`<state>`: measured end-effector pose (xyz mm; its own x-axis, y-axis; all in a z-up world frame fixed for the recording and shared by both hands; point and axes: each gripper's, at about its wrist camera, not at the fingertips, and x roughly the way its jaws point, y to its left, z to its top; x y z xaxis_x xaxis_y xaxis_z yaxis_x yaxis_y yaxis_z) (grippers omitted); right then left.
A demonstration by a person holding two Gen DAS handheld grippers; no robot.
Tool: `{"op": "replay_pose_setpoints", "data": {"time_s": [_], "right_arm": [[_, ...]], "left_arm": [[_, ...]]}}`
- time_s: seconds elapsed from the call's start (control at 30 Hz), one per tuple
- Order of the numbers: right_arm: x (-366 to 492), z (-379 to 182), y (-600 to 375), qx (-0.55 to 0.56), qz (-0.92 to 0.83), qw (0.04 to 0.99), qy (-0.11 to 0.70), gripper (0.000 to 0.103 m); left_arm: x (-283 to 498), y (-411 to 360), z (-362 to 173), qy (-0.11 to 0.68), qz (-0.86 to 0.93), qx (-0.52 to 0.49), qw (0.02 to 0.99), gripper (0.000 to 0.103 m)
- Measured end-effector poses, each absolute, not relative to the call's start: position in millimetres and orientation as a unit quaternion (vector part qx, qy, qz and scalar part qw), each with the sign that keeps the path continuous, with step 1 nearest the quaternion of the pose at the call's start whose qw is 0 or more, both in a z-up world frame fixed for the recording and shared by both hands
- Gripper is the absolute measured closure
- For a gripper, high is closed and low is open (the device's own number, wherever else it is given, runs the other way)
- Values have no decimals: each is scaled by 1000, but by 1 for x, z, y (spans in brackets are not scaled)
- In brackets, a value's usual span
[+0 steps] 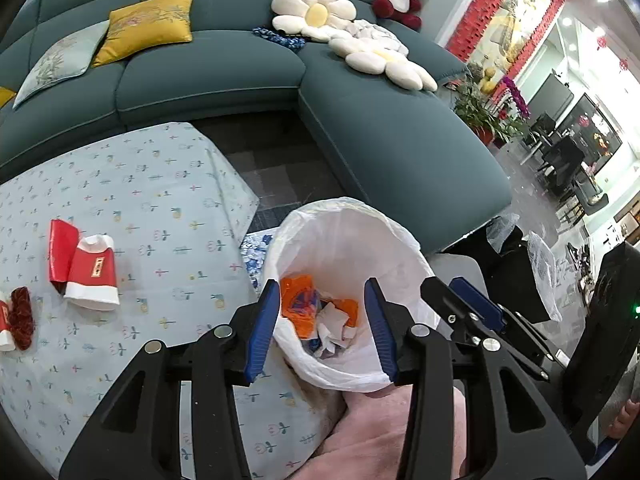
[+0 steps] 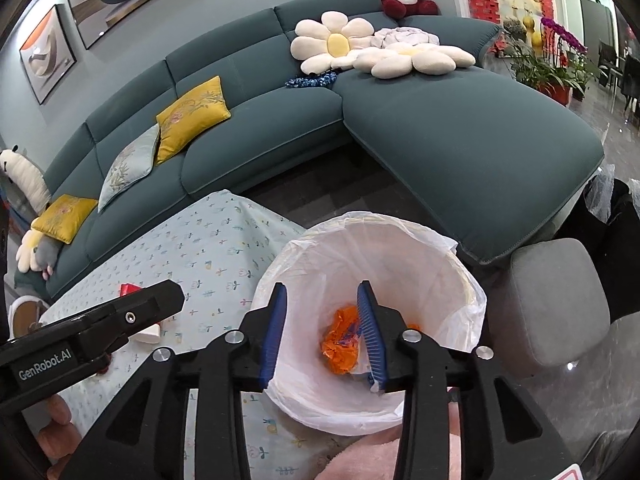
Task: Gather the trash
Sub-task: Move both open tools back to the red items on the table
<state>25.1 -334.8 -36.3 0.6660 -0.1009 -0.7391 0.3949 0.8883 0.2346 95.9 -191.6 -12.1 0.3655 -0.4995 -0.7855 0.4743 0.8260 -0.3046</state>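
Left wrist view: we hold our left gripper (image 1: 326,328) and right gripper (image 2: 326,334), jaws apart and empty, over the white-lined bin (image 1: 384,236) holding orange wrappers (image 1: 298,306), beside the floral tablecloth (image 1: 140,184) and teal sofa (image 1: 380,128).

A: The sofa (image 1: 208,68) is teal, with mustard-yellow cushions (image 1: 148,28)?
B: Yes. The tablecloth (image 1: 132,200) is pale blue with small flower prints. White bin liner (image 1: 352,240), orange wrappers (image 2: 340,344) inside. Claw pads (image 1: 264,328) are blue.
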Motion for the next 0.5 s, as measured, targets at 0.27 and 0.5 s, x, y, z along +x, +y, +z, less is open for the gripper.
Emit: {"op": "replay_pose_setpoints", "data": {"time_s": [0.27,0.5], "right_arm": [[33,-31,-319,179,-126,896,386,61],[43,-28,-295,164,-103,899,393,61]], "left_arm": [[101,-166,-15,481,-271,-26,833,61],[108,-132,-16,479,-241,-39,843,61]]}}
